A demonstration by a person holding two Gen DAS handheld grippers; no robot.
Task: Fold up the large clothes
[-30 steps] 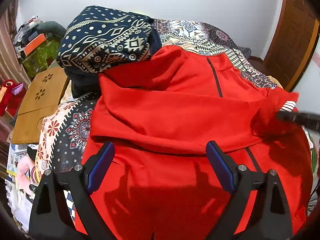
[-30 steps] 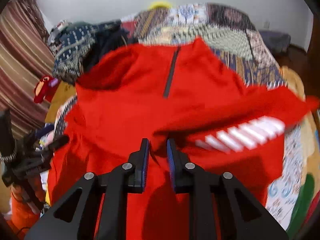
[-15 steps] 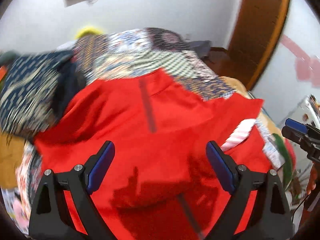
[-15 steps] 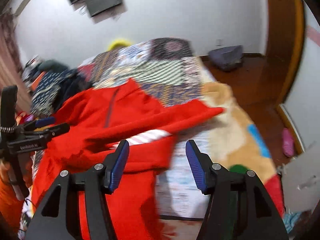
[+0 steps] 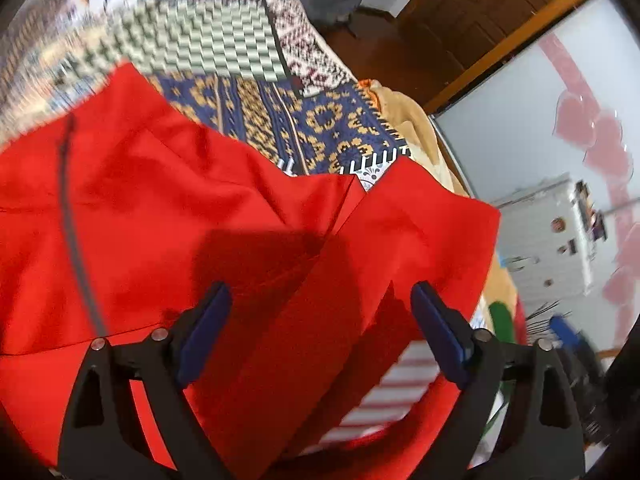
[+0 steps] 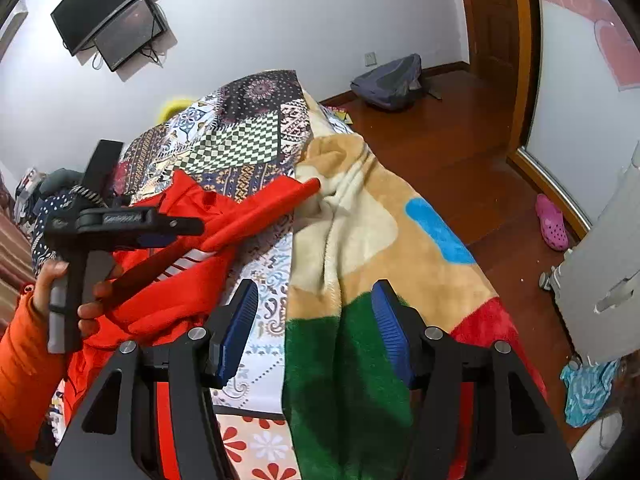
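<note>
- The wall at the top of the right wrist view is plain white.
- A black screen hangs on it at the upper left.
- The floor on the right is dark brown wood.
- A wooden door stands at the upper right.
- A grey backpack lies on the floor by the wall.
- A pink shoe sits on the floor at the right edge.
- The bed has a patchwork cover and a fuzzy tan blanket.
</note>
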